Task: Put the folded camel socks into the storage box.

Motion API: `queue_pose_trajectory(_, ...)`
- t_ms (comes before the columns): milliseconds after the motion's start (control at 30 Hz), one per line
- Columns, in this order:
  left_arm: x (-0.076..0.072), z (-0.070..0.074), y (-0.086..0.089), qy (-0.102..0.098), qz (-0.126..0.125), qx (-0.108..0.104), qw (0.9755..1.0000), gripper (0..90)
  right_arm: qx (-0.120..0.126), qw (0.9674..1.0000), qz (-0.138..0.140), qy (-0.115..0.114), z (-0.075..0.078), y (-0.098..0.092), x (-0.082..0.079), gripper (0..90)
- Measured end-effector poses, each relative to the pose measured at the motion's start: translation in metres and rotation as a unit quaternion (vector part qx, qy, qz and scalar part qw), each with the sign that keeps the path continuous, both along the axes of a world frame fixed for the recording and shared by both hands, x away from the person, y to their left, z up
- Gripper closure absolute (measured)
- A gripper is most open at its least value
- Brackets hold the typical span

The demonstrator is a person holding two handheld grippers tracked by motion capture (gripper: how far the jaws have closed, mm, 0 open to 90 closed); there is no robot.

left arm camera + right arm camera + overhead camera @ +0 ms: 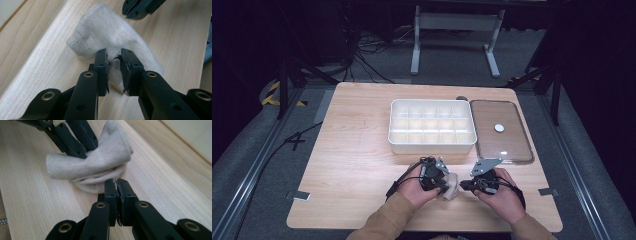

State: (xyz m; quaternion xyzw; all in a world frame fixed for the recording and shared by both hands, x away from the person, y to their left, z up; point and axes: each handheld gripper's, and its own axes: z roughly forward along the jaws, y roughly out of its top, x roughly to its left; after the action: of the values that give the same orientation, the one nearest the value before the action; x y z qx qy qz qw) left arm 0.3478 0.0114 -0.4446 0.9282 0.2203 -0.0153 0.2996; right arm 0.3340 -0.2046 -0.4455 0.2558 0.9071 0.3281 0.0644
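With the sock (113, 37) lying bunched on the desk (357, 150) between the left gripper (114, 58), jaws slightly apart over it, and the right gripper (116, 185), jaws together beside it, the bundle could be unrolled if pulled unevenly.

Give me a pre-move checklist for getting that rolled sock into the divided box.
1. Left claw on the sock: not ok; its jaws stand apart with the knit between them, not pressing.
2. Right claw free: ok; its jaws are shut on nothing, tips just short of the sock.
3. Sock kept bundled: cannot tell; it lies folded over itself on the table, but whether the roll will stay together is unclear.
4. White divided box open: ok; no lid on it, and the compartments look empty.
5. Clear lid out of the way: ok; it lies flat to the right of the box.
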Motion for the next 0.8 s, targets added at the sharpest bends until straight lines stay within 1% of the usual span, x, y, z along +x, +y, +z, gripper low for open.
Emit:
queue_pose_trajectory(100,0.000,0.000,0.000,0.000,0.001,0.000,1.0000,75.6,0.009,0.9999,-0.003,-0.005,0.004,-0.001,-0.001,87.6)
queue_pose_trajectory(133,0.000,0.000,0.000,0.000,0.002,-0.001,1.0000,75.6,0.014,0.9999,-0.002,-0.010,0.006,-0.001,-0.001,87.8)
queue_pose_trajectory(233,0.000,0.000,0.001,-0.002,0.002,0.000,1.0000,75.3,0.038,0.9991,0.003,-0.019,0.011,0.001,-0.004,88.2)
queue_pose_trajectory(300,0.000,0.000,0.001,-0.001,0.002,0.000,1.0000,75.3,0.061,0.9978,0.006,-0.025,0.013,0.003,-0.005,88.3)
queue_pose_trajectory(400,0.000,0.000,0.001,-0.001,0.001,0.002,1.0000,75.2,0.077,0.9965,0.007,-0.033,0.012,0.006,-0.005,88.1)
queue_pose_trajectory(500,-0.001,0.000,0.002,0.003,0.006,-0.001,1.0000,75.1,0.103,0.9940,0.013,-0.035,0.011,0.010,-0.006,85.1)
queue_pose_trajectory(533,-0.001,0.000,0.002,0.003,0.006,-0.001,1.0000,75.1,0.103,0.9940,0.013,-0.035,0.011,0.010,-0.006,85.1)
queue_pose_trajectory(567,0.000,0.000,0.002,-0.001,0.003,-0.003,1.0000,75.1,0.110,0.9931,0.016,-0.038,0.010,0.012,-0.006,85.1)
queue_pose_trajectory(600,0.000,0.000,0.002,-0.001,0.003,-0.003,1.0000,75.1,0.111,0.9928,0.017,-0.040,0.010,0.014,-0.007,84.8)
queue_pose_trajectory(700,0.000,0.000,0.002,0.000,0.004,-0.004,1.0000,75.0,0.117,0.9924,0.018,-0.036,0.008,0.018,-0.007,82.7)
queue_pose_trajectory(800,0.000,0.000,0.003,-0.001,0.003,-0.002,1.0000,74.9,0.112,0.9930,0.018,-0.031,0.003,0.019,-0.007,81.2)
